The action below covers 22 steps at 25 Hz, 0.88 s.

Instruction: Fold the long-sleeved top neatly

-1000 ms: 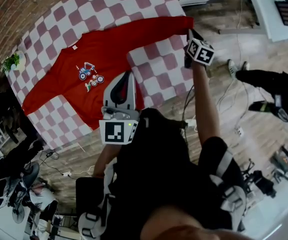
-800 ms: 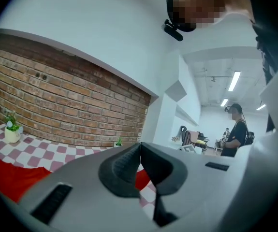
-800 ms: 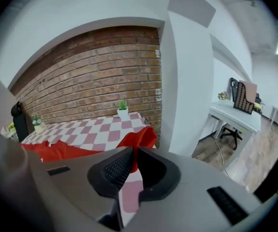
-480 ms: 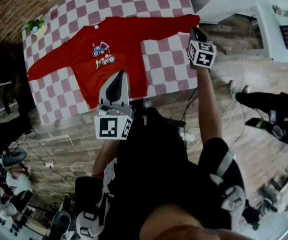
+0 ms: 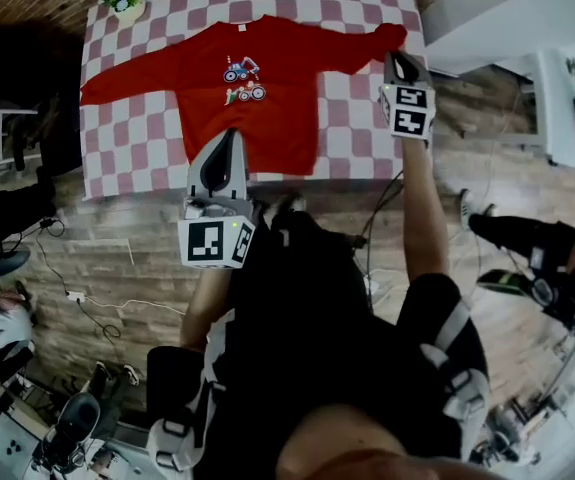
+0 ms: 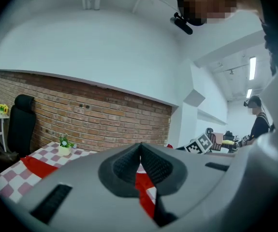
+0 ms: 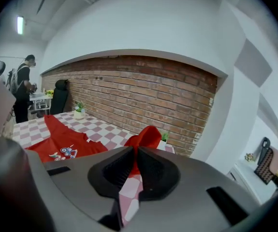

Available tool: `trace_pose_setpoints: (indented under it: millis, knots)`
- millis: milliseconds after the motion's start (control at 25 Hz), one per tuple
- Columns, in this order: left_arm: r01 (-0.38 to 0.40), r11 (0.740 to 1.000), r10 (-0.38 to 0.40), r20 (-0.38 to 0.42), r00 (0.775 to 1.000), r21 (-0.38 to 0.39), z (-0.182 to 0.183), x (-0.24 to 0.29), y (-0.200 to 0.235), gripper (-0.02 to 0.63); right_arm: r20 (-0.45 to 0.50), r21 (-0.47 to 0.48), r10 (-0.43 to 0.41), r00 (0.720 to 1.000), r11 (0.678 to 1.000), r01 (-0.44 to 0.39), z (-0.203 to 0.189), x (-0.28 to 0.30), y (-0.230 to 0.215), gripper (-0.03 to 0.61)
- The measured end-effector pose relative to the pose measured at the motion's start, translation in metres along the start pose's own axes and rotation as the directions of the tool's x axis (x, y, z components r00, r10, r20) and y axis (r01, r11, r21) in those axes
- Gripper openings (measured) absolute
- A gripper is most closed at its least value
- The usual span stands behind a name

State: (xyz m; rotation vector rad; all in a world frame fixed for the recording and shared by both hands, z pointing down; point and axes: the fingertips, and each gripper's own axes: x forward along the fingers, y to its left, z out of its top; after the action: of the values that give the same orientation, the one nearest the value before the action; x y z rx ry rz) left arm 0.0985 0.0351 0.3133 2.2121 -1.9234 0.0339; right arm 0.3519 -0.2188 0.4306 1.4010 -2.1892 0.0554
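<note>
1. The long-sleeved top (image 5: 267,108) lies front up across the checkered desk (image 5: 357,158) at the top of the head view. Its neckline is toward the far edge and its hem is toward you. A small tractor print (image 5: 239,70) shows on the chest.
2. One sleeve (image 5: 127,76) runs out flat to the upper left of the frame, and its end reaches the desk's left edge.
3. Your right hand-held gripper (image 5: 397,60) sits at the upper right, near the desk's right edge. Its jaws are nipped onto the cuff (image 5: 391,38) of the other sleeve. In the right gripper view the red cloth stands up in a peak between the pads, raised off the checks.
4. Your left hand-held gripper (image 5: 230,135) is near the centre of the head view, tips over the lower body of the top just inside the hem. Its jaws are pressed together. In the left gripper view the pads meet at the tips, with red cloth and checks showing through the gap below them. I cannot tell whether any cloth is caught between them.
5. A small potted plant (image 5: 125,0) stands at the desk's far left corner, with a brick wall (image 6: 105,115) behind it.
6. At the left of the right gripper view, a person (image 7: 22,86) stands by another table well beyond the desk.
</note>
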Motion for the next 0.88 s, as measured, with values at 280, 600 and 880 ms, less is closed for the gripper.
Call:
trace_pose_setpoints:
  millis: [280,600,880]
  knots:
    - [-0.065,0.998,0.065,0.006,0.998,-0.024,0.0,-0.044,0.064,0.007,0.045,-0.135,0.063,0.997,0.989,-0.056,0.053,-0.013,0.082,0.029]
    - [-0.119,0.992,0.119,0.001,0.993,-0.043,-0.001,-0.089,0.135,0.007,0.061,-0.279,0.171,0.983,0.949,-0.148,0.087,-0.016,0.199,0.028]
    - [-0.154,0.986,0.155,0.013,0.988,-0.058,-0.007,-0.128,0.18,0.007,0.028,-0.418,0.291,0.956,0.872,-0.253,0.073,-0.021,0.316,0.028]
